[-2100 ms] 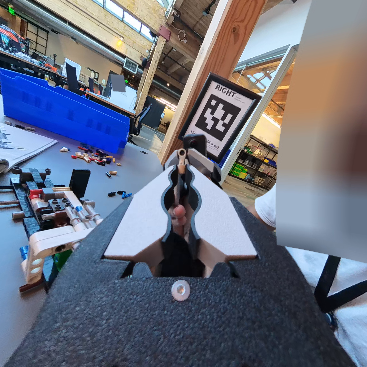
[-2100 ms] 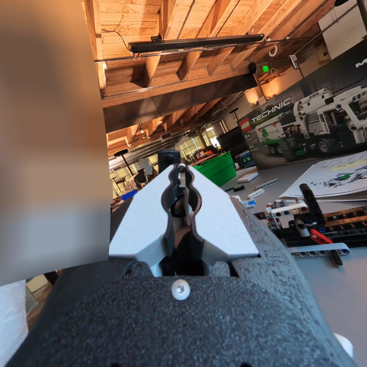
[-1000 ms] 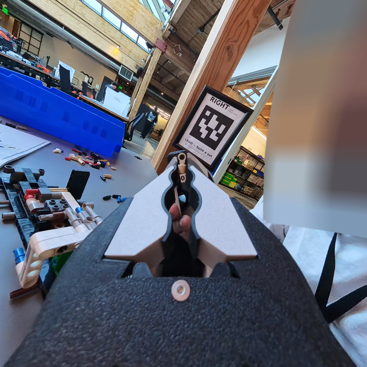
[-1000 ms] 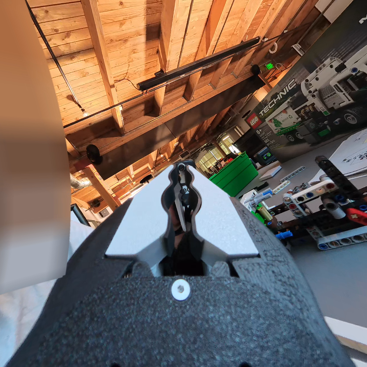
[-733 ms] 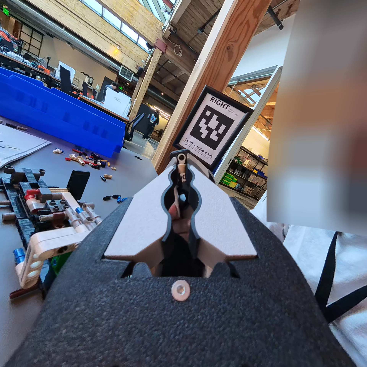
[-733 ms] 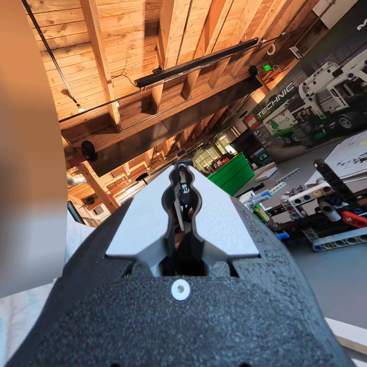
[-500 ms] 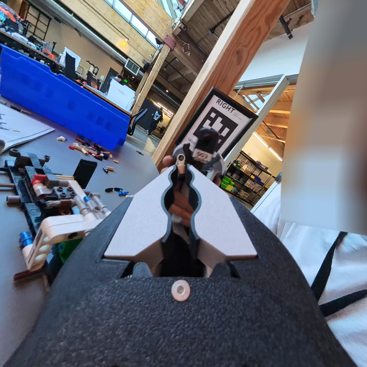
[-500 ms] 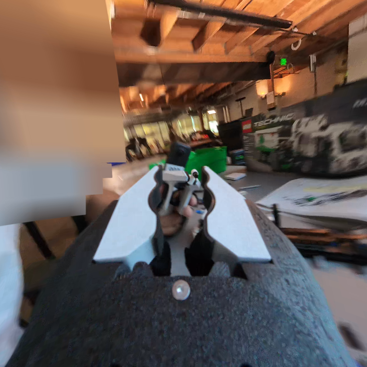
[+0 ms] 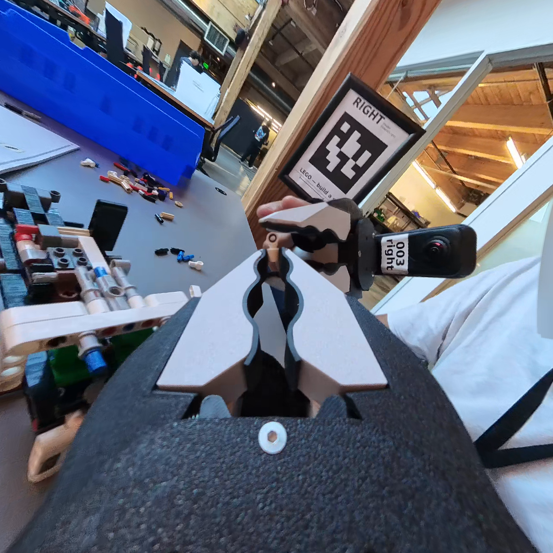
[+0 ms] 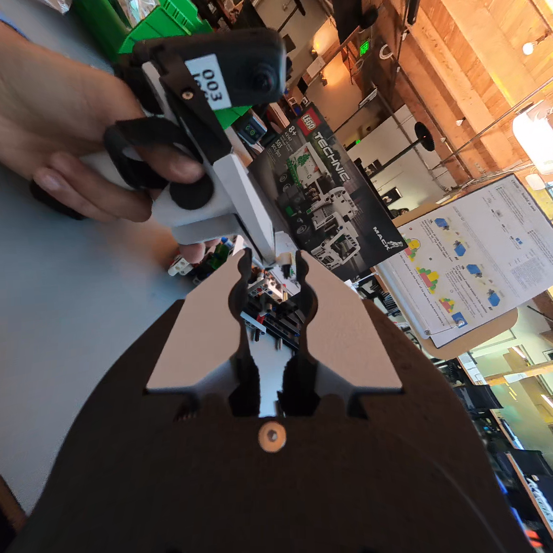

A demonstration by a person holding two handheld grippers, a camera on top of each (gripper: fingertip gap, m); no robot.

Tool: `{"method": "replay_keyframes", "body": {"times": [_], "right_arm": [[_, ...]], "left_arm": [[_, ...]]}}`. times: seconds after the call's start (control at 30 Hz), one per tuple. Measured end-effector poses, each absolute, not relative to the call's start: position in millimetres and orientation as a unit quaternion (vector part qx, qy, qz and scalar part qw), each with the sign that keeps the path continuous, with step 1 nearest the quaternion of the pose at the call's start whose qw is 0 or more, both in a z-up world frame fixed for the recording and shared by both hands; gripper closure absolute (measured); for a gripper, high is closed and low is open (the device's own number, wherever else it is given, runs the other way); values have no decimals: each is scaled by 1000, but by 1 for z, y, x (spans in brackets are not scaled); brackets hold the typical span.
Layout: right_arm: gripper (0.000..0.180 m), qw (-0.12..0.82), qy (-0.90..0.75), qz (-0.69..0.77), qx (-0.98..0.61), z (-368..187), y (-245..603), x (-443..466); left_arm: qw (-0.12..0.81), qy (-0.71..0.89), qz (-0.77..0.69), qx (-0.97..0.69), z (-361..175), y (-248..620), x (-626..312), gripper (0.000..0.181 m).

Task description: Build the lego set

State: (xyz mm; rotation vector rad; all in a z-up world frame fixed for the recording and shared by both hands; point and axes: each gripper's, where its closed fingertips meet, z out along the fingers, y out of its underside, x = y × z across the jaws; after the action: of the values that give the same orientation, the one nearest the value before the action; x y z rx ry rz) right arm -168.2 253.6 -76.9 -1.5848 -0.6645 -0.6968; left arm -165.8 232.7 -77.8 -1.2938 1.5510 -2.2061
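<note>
My left gripper (image 9: 273, 254) is shut on a small tan lego pin (image 9: 272, 243) with a ring at its free end, held up off the table. My right gripper (image 10: 273, 256) is open. It lies sideways just beyond the left one, and the pin's end (image 10: 284, 258) sits between its open fingers without being gripped. The part-built lego model (image 9: 74, 287), black, white and grey with blue pins, lies on the dark table at the left. It also shows in the right wrist view (image 10: 269, 299) between the fingers.
Loose small pieces (image 9: 134, 182) lie before a blue bin (image 9: 89, 89). A black flat piece (image 9: 107, 221) stands by the model, an open booklet (image 9: 24, 146) farther left. A framed marker sign (image 9: 350, 149) leans on a wooden post. The set's box (image 10: 323, 203) and a green bin (image 10: 167, 27) stand behind. Less than 4 cm separates the two grippers' tips.
My right gripper has opened, let go of the pin and turned sideways. My left gripper keeps hold of the pin. Both views have swung down toward the table.
</note>
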Motion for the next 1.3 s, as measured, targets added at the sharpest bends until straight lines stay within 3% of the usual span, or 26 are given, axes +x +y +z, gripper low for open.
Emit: {"method": "replay_keyframes", "body": {"times": [0.43,0.8,1.3], "right_arm": [[166,566,-343,-278,-696,-86,246,-174],[165,539,-400,43,-740,-97,235,-175],[165,488,-501,-216,-681,-96,247,-163]], "left_arm": [[90,561,-709,-417,-83,218,-169,176],[186,636,-652,-368,-88,221,-174,164],[48,559,-698,-444,-92,225,-164,171]]}}
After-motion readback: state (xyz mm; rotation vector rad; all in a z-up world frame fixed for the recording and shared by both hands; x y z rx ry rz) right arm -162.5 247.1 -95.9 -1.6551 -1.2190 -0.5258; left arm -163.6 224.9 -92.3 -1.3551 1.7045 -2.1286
